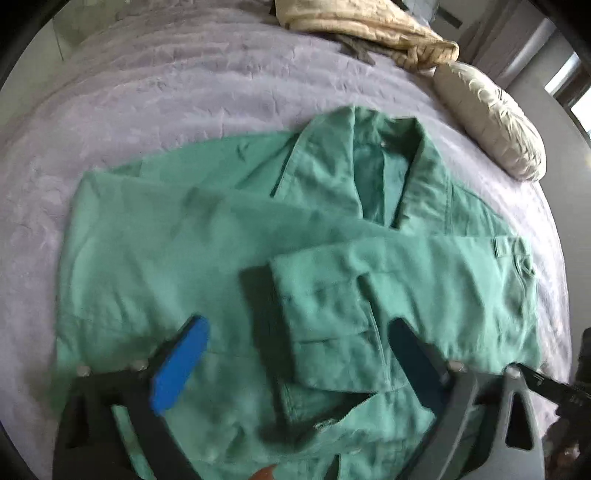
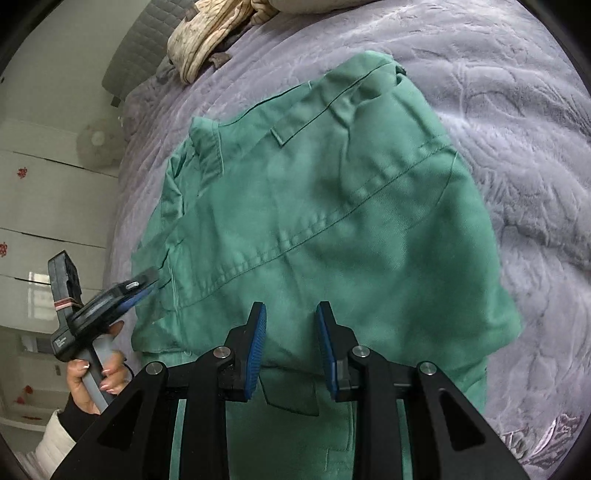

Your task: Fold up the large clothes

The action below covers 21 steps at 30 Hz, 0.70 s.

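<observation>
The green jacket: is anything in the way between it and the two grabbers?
No, nothing visible. The green jacket lies spread on the purple bedspread, right under the open left gripper and the open right gripper. The beige quilt sits far off.

This is a home bedroom, shown by a bed spread with a textured lavender blanket [image 1: 166, 110], a cream pillow [image 1: 491, 129], a crumpled beige quilt [image 1: 369, 26], a grey padded headboard [image 2: 144, 48] and white cupboards [image 2: 44, 206] with small red decorations.

Lilac bedspread [image 1: 147, 110], beige quilt [image 1: 369, 29], cream pillow [image 1: 491, 122], white cupboards [image 2: 37, 192]
</observation>
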Motion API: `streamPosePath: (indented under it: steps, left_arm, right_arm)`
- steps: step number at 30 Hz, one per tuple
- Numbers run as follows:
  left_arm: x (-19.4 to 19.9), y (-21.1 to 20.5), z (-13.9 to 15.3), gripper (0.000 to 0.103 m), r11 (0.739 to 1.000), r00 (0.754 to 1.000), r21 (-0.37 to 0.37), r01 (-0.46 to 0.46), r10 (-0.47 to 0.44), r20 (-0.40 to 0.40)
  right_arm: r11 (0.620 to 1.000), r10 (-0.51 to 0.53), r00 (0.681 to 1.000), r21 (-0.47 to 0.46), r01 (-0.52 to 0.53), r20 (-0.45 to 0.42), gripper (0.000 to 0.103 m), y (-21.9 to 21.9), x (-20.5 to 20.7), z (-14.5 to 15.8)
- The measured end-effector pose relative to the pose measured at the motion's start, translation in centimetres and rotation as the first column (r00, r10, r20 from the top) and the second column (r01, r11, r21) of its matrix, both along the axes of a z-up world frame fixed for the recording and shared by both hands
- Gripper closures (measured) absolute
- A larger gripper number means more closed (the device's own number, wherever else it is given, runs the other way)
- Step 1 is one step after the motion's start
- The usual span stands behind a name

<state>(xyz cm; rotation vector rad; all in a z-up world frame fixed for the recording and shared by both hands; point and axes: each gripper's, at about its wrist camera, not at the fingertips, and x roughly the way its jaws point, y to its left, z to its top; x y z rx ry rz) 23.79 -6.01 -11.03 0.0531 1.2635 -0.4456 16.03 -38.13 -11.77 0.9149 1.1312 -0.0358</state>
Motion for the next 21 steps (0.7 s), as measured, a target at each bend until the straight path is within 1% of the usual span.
streamPosePath:
  steps: [2,6,7,9,10,11,12,13,14,16,18,19,21]
  left_arm:
    - [0.2,-0.1,-0.6,0.000,1.000,1.000,-0.017,0.003,-0.003,-0.003]
    - [1.4,-0.2,-1.7,0.000,1.000,1.000,0.004,-0.021,0.021,-0.008]
    - [1.8,-0.4,-2.1,0.000,1.000,1.000,-0.016,-0.016,0.015,-0.017]
    - [2.7,-1.0,-3.1,0.007,0.999,1.000,-0.049,-0.002,0.000,-0.030]
    - [3.0,-1.5,-3.8,0.018,0.998,0.998,-0.064,0.015,-0.019,-0.053]
    - [3.3,-1.8,-4.4,0.035,0.997,0.997,-0.067,0.025,-0.030,-0.076]
    - [3.6,-2.3,-5.2,0.049,0.998,0.995,-0.058,0.029,-0.035,-0.098]
    - [3.9,-2.8,-5.9,0.069,0.999,0.995,-0.032,0.032,-0.035,-0.096]
    - [3.9,-2.9,-6.0,0.082,0.999,0.997,-0.011,0.031,-0.031,-0.077]
    - [4.3,-2.9,-5.7,0.090,0.999,0.998,-0.020,0.031,-0.032,-0.048]
    - [4.7,-2.9,-5.1,0.091,0.998,0.999,-0.034,0.046,-0.046,-0.012]
    - [5.0,-3.0,-5.2,0.090,0.998,0.998,-0.030,0.055,-0.055,-0.004]
    - [5.4,-3.5,-6.3,0.090,0.997,0.997,0.001,0.072,-0.072,-0.007]
  right_arm:
    - [1.000,-0.003,1.000,0.000,0.003,0.002,0.072,0.0,-0.1,0.2]
    - [1.000,0.002,1.000,-0.006,-0.002,0.008,0.072,0.1,0.1,0.6]
    - [1.000,0.005,1.000,-0.007,-0.005,0.009,0.072,0.2,0.1,0.7]
    - [1.000,0.008,1.000,-0.007,-0.008,0.011,0.072,0.4,0.1,0.9]
    - [1.000,0.008,1.000,-0.006,-0.008,0.012,0.072,0.5,0.1,0.9]
    - [1.000,0.010,1.000,-0.005,-0.009,0.012,0.072,0.6,0.1,0.9]
    - [1.000,0.010,1.000,-0.006,-0.010,0.012,0.072,0.6,0.1,1.0]
    - [1.000,0.011,1.000,-0.008,-0.011,0.010,0.072,0.7,0.1,1.0]
    - [1.000,0.010,1.000,-0.008,-0.010,0.010,0.072,0.7,0.1,1.0]
    - [1.000,0.003,1.000,-0.010,-0.003,0.008,0.072,0.7,-0.1,1.1]
    - [1.000,-0.002,1.000,-0.015,0.002,0.012,0.072,0.6,-0.2,1.3]
    - [1.000,-0.005,1.000,-0.019,0.005,0.013,0.072,0.5,-0.2,1.3]
    - [1.000,-0.008,1.000,-0.017,0.008,0.007,0.072,0.3,-0.1,1.0]
